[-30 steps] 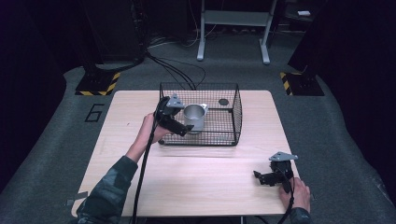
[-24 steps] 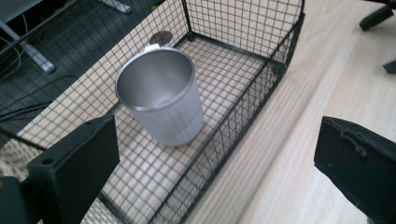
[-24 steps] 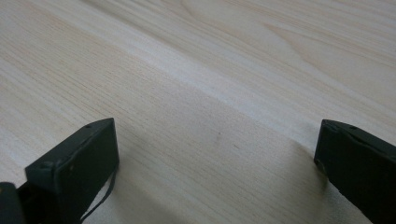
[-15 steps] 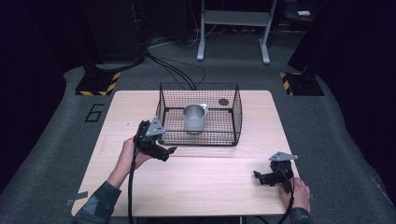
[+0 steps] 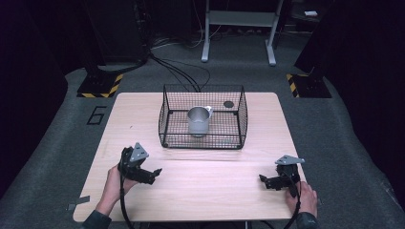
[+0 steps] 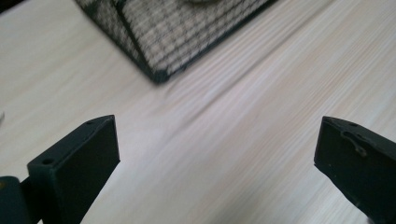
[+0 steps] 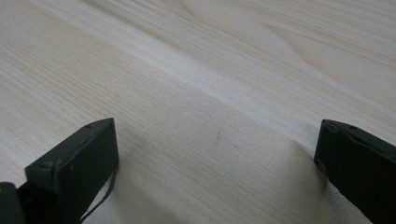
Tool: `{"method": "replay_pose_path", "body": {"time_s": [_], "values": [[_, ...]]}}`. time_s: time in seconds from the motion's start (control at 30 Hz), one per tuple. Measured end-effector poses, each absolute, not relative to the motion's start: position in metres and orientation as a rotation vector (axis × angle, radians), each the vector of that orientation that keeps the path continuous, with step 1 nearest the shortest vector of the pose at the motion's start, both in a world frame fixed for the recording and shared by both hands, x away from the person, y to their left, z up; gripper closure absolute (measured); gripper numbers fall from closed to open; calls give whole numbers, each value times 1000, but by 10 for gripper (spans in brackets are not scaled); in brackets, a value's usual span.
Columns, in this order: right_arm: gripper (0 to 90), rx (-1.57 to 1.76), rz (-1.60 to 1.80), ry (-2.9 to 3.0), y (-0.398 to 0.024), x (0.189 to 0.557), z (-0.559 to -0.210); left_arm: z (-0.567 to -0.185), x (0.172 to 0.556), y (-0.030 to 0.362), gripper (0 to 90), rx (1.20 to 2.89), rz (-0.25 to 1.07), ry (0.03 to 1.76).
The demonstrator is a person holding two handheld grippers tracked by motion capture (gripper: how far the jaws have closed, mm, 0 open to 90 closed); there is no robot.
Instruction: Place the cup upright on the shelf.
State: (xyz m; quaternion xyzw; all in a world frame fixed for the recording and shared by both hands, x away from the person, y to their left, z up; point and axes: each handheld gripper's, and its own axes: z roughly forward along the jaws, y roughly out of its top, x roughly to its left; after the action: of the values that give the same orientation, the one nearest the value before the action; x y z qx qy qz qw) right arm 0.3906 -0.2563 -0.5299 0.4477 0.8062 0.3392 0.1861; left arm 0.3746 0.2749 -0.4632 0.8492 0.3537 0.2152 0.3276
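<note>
A dark room with grey floor covering surrounded the pale wooden tabletop [image 5: 200, 191]; on the floor left of it I read a painted "6" [image 5: 97, 115], and yellow-black hazard striping [image 5: 101, 88] marked two black bases farther back. No writing was legible on the things themselves.

From the high view I saw a black wire basket [image 5: 203, 139] at the far middle of the tabletop, with a grey metal cup [image 5: 197, 121] upright inside it and a small dark disc [image 5: 229, 104] near its far right corner. The left gripper [image 5: 154, 173] lay low at the near left, jaws pointing right, my left hand [image 5: 114, 183] behind it; the right gripper [image 5: 263, 180] lay at the near right, jaws pointing left, right hand [image 5: 302, 198] behind.

The left gripper view added a near corner of the basket [image 6: 159, 74], blurred, beyond jaws spread wide and holding nothing. The right gripper view gave bare wood grain between equally spread, released jaws. Both grippers were well apart from the basket.
</note>
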Motion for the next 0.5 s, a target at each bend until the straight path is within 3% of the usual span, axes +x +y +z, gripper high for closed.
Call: {"method": "replay_pose_path", "body": {"time_s": [0.3, 0.5], "values": [[0, 1261, 956, 2270, -256, 391, -530, -516, 369, 310, 1, 2209, 535, 1109], [0, 1261, 955, 2271, -256, 391, -530, -527, 367, 323, 1, 2149, 518, 1158]]}}
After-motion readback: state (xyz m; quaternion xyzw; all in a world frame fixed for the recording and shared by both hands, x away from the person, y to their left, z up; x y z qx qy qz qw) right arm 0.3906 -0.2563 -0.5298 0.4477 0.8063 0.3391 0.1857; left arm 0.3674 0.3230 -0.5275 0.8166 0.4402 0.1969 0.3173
